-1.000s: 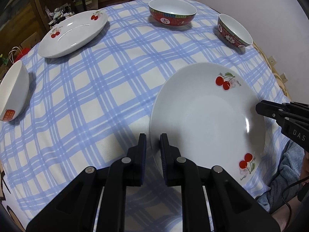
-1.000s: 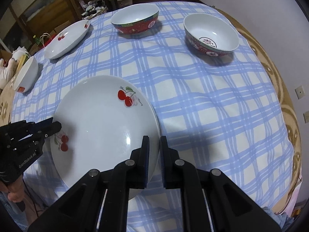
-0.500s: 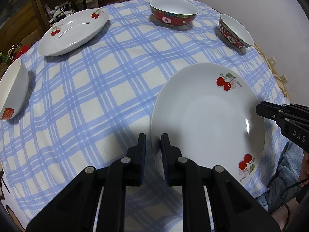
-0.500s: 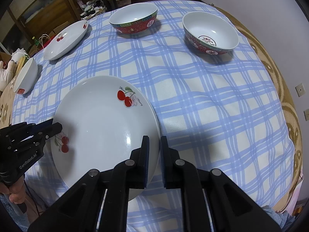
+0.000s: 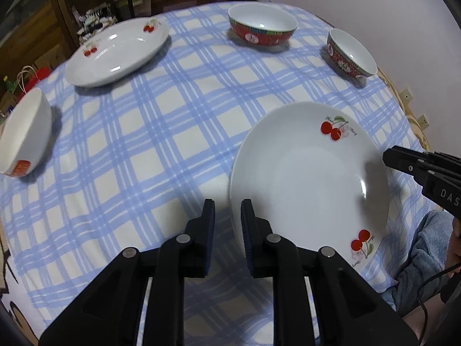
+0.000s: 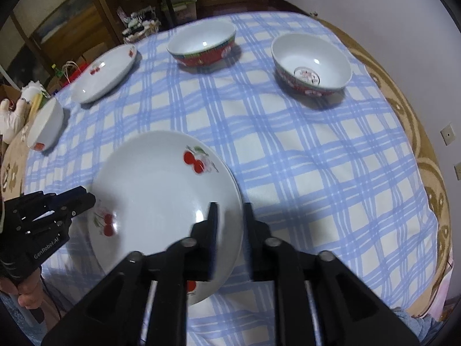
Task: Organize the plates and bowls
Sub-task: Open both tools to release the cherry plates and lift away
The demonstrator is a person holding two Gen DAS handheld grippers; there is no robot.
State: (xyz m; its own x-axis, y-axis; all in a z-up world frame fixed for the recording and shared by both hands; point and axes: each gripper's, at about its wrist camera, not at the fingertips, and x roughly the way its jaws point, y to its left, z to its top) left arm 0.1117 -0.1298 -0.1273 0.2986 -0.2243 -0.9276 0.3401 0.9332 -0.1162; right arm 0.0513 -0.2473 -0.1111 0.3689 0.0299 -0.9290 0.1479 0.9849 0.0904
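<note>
Both my grippers sit on opposite edges of the near cherry plate (image 5: pixel 308 178), which rests flat on the blue checked tablecloth (image 5: pixel 161 132) close to the near table edge. My left gripper (image 5: pixel 227 216) is at the plate's left rim: jaws opening, narrow gap, rim between the pads, and the pads no longer look pressed on it. My right gripper (image 6: pixel 229 219) is at the plate's right rim: jaws also opening, motion-blurred, rim between them with clearance showing on both sides. In the left wrist view the right gripper's tip pokes in from the right beside the plate. A second cherry plate (image 5: pixel 118 52) is far left, well apart. White bowl with a red label (image 5: pixel 24 135) is at the left edge, tilted on its side. Large red-patterned bowl (image 5: pixel 262 27) is far centre, upright. Smaller red-patterned bowl (image 5: pixel 351 53) is far right near the table edge, upright. A grey sleeve (image 5: pixel 423 259) shows at near right, off the table.
</note>
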